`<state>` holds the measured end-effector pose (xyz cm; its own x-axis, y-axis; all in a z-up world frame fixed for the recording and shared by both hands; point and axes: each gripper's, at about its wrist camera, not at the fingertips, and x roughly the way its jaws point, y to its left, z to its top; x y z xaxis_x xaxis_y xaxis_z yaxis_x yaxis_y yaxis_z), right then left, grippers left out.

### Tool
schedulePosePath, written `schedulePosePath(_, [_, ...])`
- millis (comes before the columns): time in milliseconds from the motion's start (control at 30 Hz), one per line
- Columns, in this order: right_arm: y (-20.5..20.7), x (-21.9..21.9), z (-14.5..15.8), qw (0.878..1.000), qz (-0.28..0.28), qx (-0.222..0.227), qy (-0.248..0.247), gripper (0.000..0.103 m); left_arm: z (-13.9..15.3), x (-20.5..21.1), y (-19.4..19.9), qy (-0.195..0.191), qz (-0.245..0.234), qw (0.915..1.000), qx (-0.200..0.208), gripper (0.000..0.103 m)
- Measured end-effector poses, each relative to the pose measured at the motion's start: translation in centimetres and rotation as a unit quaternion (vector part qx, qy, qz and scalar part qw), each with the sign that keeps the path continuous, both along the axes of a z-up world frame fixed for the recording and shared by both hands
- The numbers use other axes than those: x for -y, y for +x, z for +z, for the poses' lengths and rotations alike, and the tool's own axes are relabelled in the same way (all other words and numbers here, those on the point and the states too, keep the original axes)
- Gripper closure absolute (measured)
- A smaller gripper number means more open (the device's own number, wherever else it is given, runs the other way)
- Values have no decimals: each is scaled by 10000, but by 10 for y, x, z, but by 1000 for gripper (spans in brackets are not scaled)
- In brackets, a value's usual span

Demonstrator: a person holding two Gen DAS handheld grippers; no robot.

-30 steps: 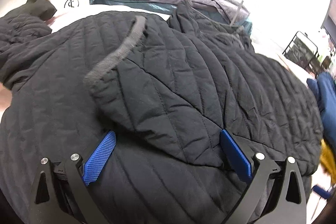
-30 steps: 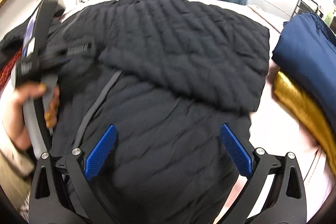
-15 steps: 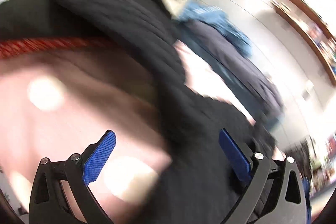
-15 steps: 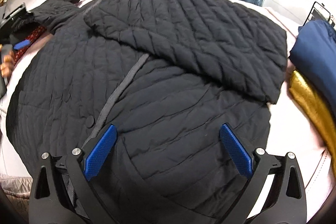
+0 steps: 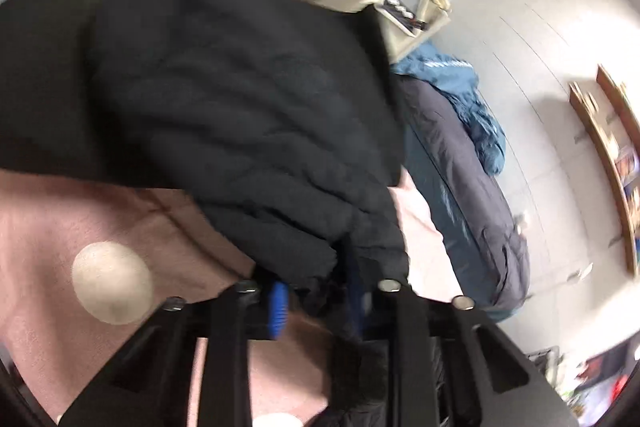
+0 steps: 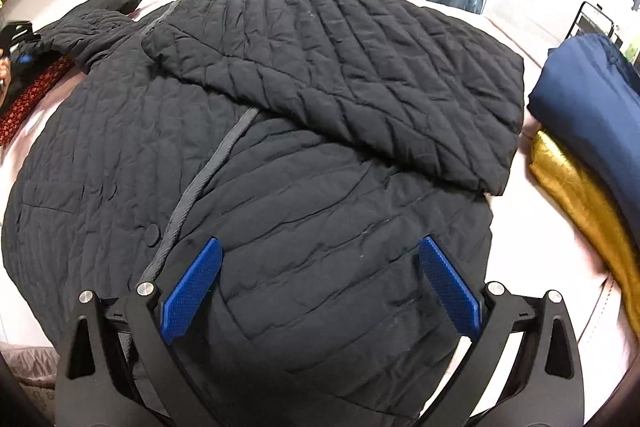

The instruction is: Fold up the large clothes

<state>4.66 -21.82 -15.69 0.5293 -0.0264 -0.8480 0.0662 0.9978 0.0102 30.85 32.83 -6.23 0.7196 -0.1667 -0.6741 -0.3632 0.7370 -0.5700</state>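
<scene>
- Left claw (image 5: 320,301): clamped on the black quilted jacket's (image 6: 280,155) sleeve (image 5: 248,131).
- Right claw (image 6: 320,279): spread wide above the jacket's hem, gripping nothing.

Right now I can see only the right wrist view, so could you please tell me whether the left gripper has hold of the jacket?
Observer: Yes, the left gripper is shut on a bunched edge of the black jacket.
Operator: Thank you. Does that part lie flat?
Observer: No. It bulges up in a thick fold just ahead of the gripper, though the left wrist view is blurred.
Operator: And what is beneath the gripper?
Observer: A pink blanket, with a round cream spot on it to the left of the gripper.
</scene>
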Motion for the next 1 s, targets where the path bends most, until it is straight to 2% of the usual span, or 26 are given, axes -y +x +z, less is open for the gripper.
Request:
schedulePosePath(67, [-1, 3, -1, 10000, -39, 3, 34, 5, 17, 28, 2, 342, -393, 9985, 186, 94])
schedulePosePath(100, [-1, 6, -1, 9999, -68, -17, 97, 5, 30, 56, 2, 675, -727, 9946, 316, 94])
schedulePosePath(167, [-1, 9, -1, 9998, -130, 1, 160, 5, 48, 105, -2, 1080, -1346, 9834, 556, 95])
schedulePosePath(267, [-2, 13, 2, 9996, -193, 47, 211, 5, 62, 199, -16, 1507, -2495, 9526, 868, 95])
schedulePosePath(300, [-2, 14, 2, 9995, -218, 56, 217, 5, 57, 243, -24, 1704, -3003, 9350, 807, 95])
schedulePosePath(333, [-3, 17, 3, 9994, -250, 60, 238, 5, 51, 265, -29, 1859, -3241, 9247, 729, 95])
schedulePosePath(367, [-4, 19, 3, 9993, -279, 59, 261, 5, 37, 303, -39, 2196, -3581, 9055, 606, 95])
schedulePosePath(400, [-5, 22, 4, 9991, -315, 72, 279, 5, 25, 324, -47, 2415, -3781, 8921, 531, 95])
schedulePosePath(467, [-7, 28, 6, 9987, -368, 82, 330, 5, -17, 367, -68, 2816, -4158, 8645, 196, 95])
schedulePosePath(533, [-8, 33, 7, 9985, -381, 60, 396, 5, -54, 382, -81, 3107, -4156, 8548, -113, 93])
schedulePosePath(600, [-10, 38, 7, 9983, -409, 62, 417, 5, -80, 390, -89, 3364, -4195, 8428, -241, 71])
schedulePosePath(667, [-11, 43, 5, 9980, -452, 48, 442, 5, -94, 387, -98, 3561, -4192, 8350, -168, 63])
schedulePosePath(733, [-12, 46, 3, 9975, -493, 35, 510, 5, -88, 379, -103, 3506, -4203, 8369, -56, 47])
schedulePosePath(800, [-12, 49, 1, 9969, -522, 39, 579, 5, -78, 370, -104, 2964, -4327, 8514, -90, 9])
schedulePosePath(833, [-11, 50, 1, 9968, -525, 42, 596, 5, -73, 361, -111, 2529, -4295, 8669, -39, 5])
schedulePosePath(867, [-11, 50, 1, 9966, -527, 53, 633, 5, -71, 355, -114, 2325, -4219, 8763, 15, 6])
schedulePosePath(933, [-12, 50, 1, 9962, -531, 78, 681, 5, -65, 332, -120, 1652, -3913, 9053, 60, 6])
schedulePosePath(967, [-11, 50, 2, 9959, -524, 89, 730, 5, -65, 321, -122, 1405, -3772, 9154, 50, 6])
schedulePosePath(1000, [-11, 49, 2, 9955, -495, 106, 795, 5, -68, 305, -127, 1046, -3501, 9308, 41, 6])
